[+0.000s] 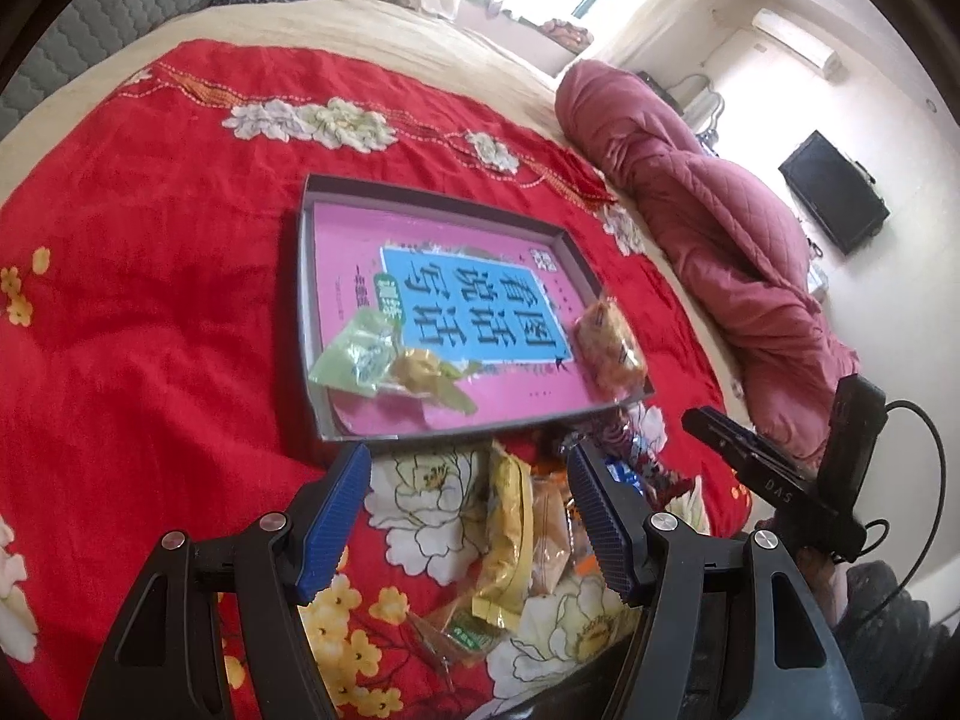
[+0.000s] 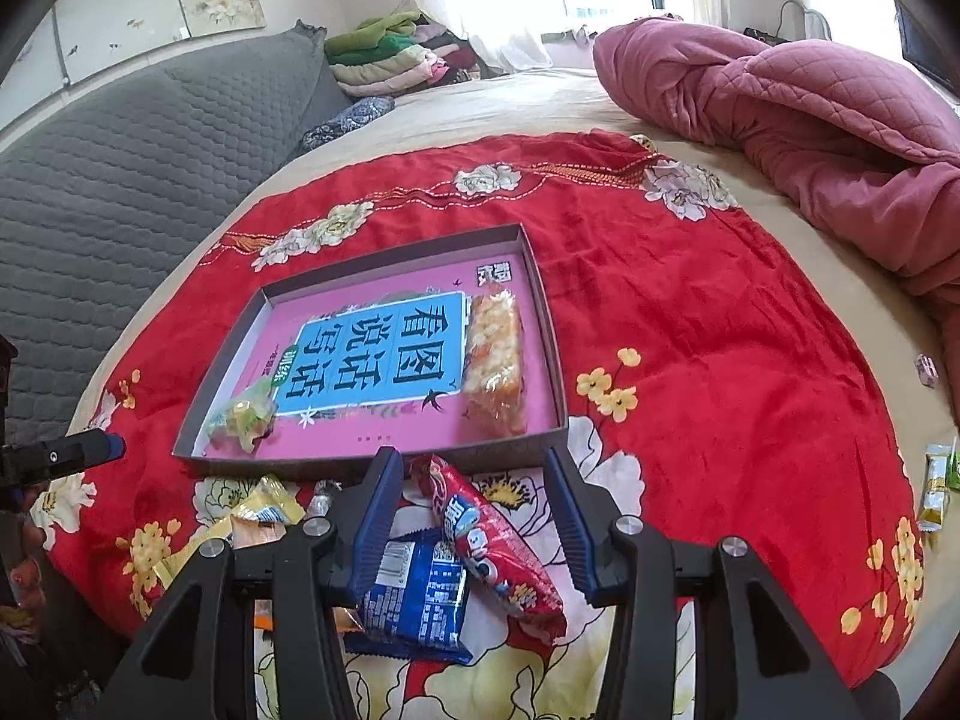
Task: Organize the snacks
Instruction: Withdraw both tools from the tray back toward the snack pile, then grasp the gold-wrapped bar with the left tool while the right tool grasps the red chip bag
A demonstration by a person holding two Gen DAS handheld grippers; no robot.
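Note:
A shallow grey tray (image 1: 312, 300) (image 2: 240, 336) lined with a pink book lies on the red floral blanket. In it are a green snack pack (image 1: 354, 354) (image 2: 243, 417), a yellow-brown pack (image 1: 429, 381) and an orange rice bar (image 1: 609, 345) (image 2: 495, 360). My left gripper (image 1: 468, 474) is open and empty above a loose pile with a yellow pack (image 1: 510, 534) and orange packs (image 1: 552, 534). My right gripper (image 2: 474, 480) is open and empty above a red pack (image 2: 498, 546) and a blue pack (image 2: 414, 594).
A crumpled pink quilt (image 1: 708, 228) (image 2: 810, 114) lies to the right. A grey headboard cushion (image 2: 120, 180) and folded clothes (image 2: 390, 54) are at the back left. A green-yellow pack (image 2: 936, 480) lies at the blanket's right edge. The right gripper shows in the left wrist view (image 1: 780, 468).

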